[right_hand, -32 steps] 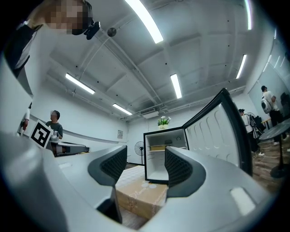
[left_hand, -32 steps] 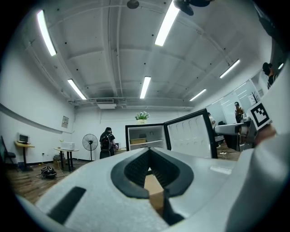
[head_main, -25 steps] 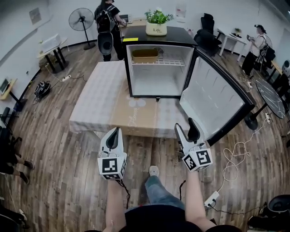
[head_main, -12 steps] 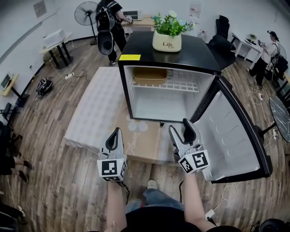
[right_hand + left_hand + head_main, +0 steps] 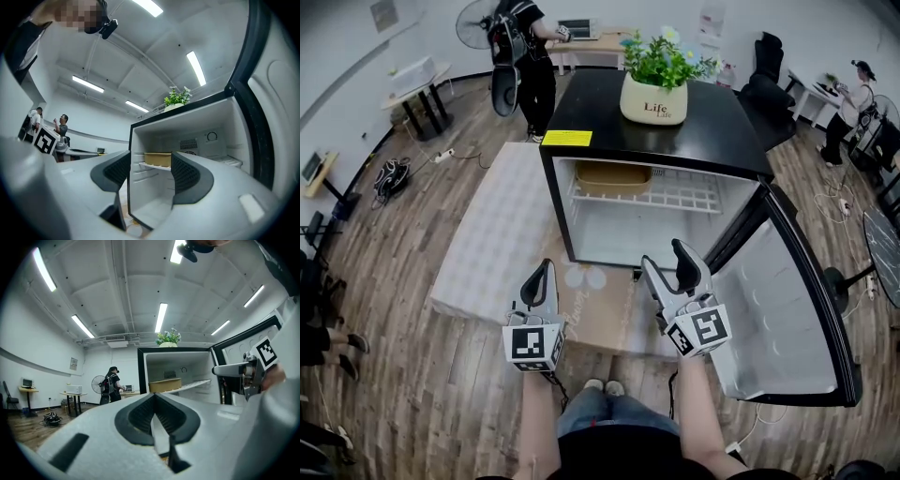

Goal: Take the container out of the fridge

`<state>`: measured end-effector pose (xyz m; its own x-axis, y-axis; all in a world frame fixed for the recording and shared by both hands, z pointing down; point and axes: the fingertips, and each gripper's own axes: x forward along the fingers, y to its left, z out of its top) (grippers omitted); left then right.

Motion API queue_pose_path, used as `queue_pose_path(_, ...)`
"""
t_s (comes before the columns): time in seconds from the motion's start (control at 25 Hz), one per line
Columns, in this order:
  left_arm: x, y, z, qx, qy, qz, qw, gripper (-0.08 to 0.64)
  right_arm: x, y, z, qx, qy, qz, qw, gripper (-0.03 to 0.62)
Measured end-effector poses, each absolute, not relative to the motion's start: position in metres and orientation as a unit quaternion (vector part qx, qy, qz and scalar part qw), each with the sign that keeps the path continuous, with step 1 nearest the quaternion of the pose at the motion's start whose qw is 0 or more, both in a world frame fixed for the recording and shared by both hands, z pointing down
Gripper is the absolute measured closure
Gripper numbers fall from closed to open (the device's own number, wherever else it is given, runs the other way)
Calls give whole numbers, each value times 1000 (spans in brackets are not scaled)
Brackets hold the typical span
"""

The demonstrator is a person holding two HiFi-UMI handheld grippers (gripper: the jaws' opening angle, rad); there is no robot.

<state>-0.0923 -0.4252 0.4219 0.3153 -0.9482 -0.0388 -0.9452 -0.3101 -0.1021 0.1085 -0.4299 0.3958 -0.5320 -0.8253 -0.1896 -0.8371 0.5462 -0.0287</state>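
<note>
A small black fridge (image 5: pixel 661 122) stands with its door (image 5: pixel 787 309) swung open to the right. On its wire shelf, at the back left, sits a tan container (image 5: pixel 612 176), also seen as the container (image 5: pixel 165 385) and the container (image 5: pixel 157 159) in the two gripper views. My left gripper (image 5: pixel 546 274) is shut and empty, low in front of the fridge's left side. Nothing lies between the parted jaws of my open right gripper (image 5: pixel 666 262), held before the fridge opening and pointing in. Both grippers are well short of the container.
A potted plant (image 5: pixel 656 80) stands on the fridge top. The fridge rests on a low quilted platform (image 5: pixel 502 225) over a wood floor. A person (image 5: pixel 520 56) stands by a fan at the back; another person (image 5: pixel 862 89) is at the far right. Cables lie on the floor.
The view has closed in on the fridge, which now looks larger and nearer. Both grippers have come forward with it; the right one now reaches the fridge opening.
</note>
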Motion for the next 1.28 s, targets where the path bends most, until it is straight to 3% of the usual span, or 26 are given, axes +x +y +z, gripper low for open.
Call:
queue_pose_path(0.4, -88, -449, 413, -825, 563, -8, 52, 555, 85, -457, 384, -472, 878, 81, -9, 333)
queue_pose_path(0.56, -91, -450, 415, -826, 561, -6, 50, 555, 68, -469, 379, -457, 875, 134, -85, 333)
queue_pose_path(0.92, -107, -450, 415, -820, 571, 2, 44, 554, 33, -498, 398, -386, 812, 294, -325, 334)
queue_pose_path(1.28, -117, -452, 420, -813, 581, 0, 42, 555, 31, -542, 418, -349, 746, 354, -443, 342)
